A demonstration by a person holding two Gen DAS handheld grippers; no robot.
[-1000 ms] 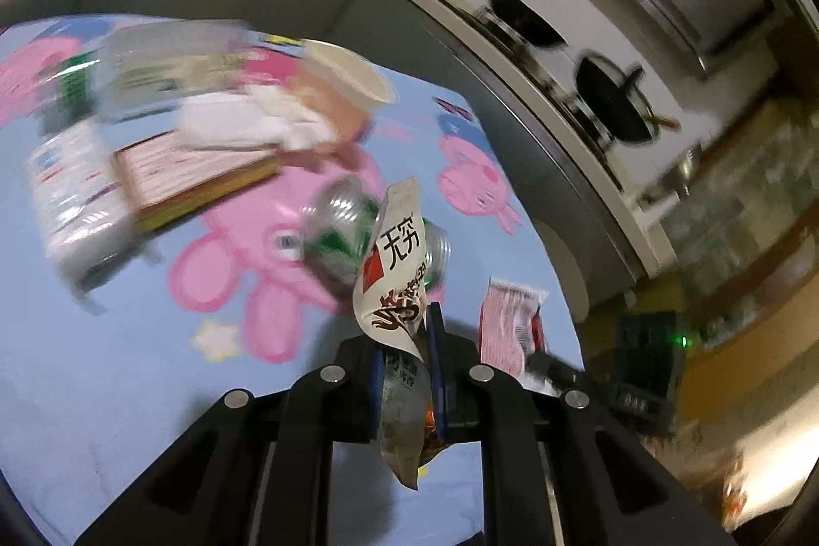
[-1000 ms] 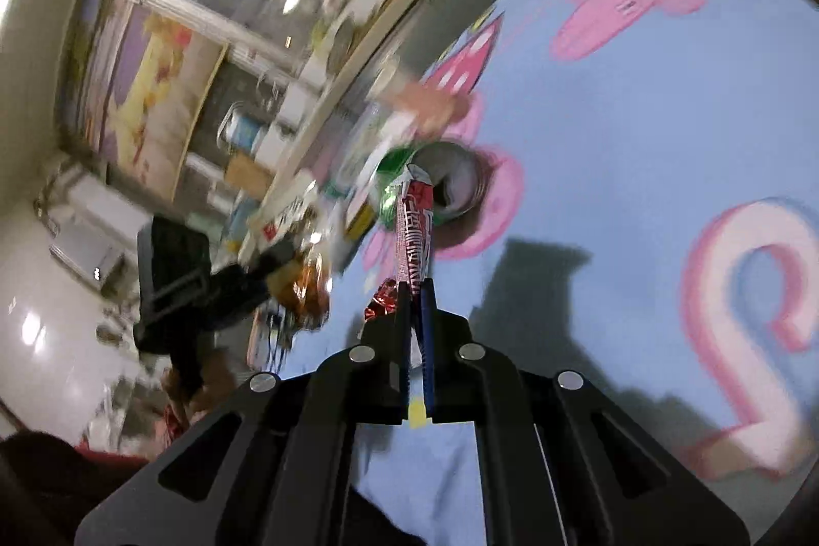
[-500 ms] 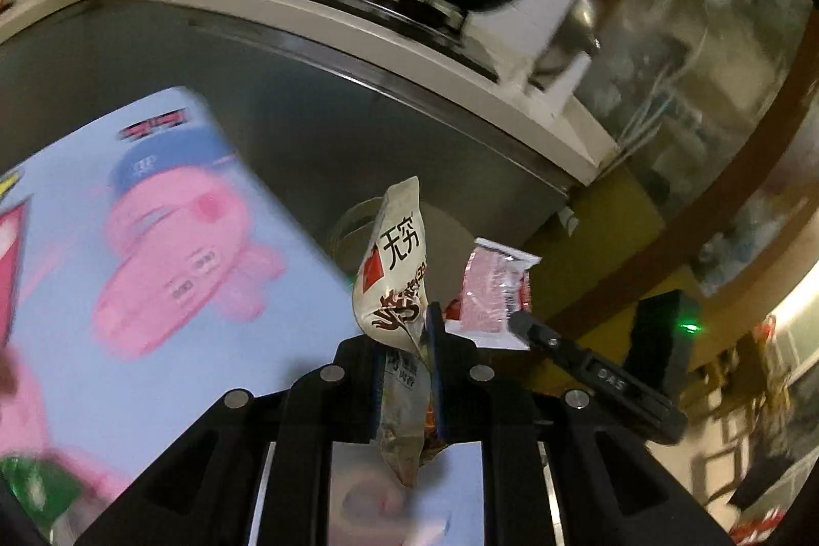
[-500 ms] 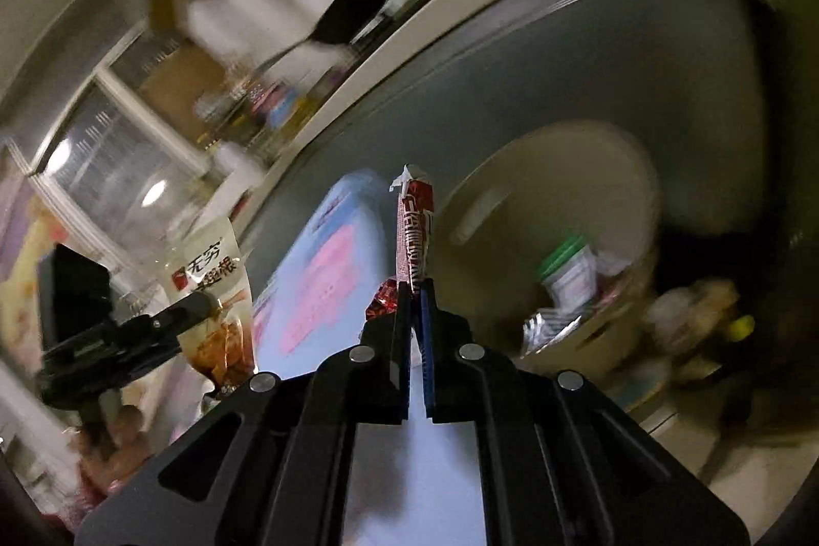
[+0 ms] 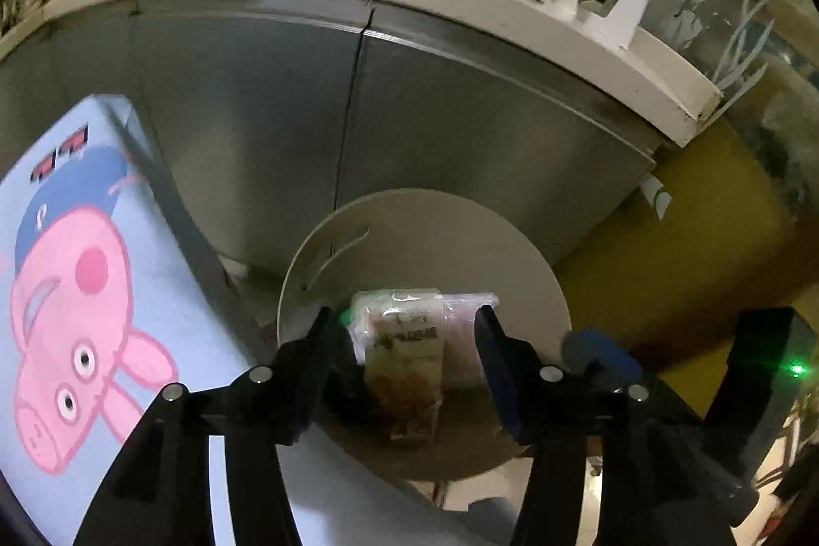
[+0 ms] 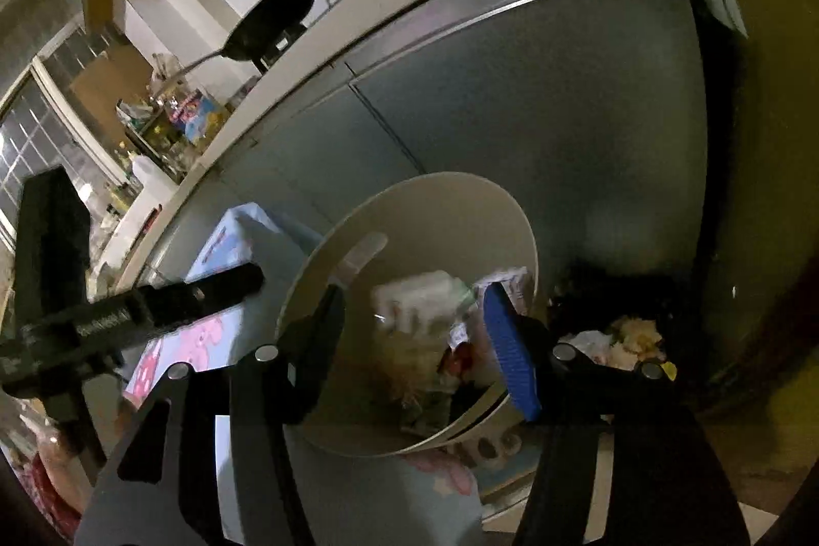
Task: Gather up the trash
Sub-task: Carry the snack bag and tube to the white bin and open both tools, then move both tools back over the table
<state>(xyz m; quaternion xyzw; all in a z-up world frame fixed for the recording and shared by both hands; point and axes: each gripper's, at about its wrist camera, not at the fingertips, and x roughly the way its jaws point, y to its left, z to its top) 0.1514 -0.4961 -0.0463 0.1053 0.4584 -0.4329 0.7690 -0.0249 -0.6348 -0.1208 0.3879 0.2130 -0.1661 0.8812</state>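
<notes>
Bin (image 5: pixel 327 249) mouth open to tongs; wrappers (image 5: pixel 409 341) piled inside; cabinet front (image 5: pixel 460 126) just behind.

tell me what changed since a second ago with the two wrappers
Both were let go. The left hand-held gripper and the right hand-held gripper swung from the tablecloth to the white bin, opened, and the snack wrapper dropped in; the red one cannot be picked out. The bin stayed put.
</notes>
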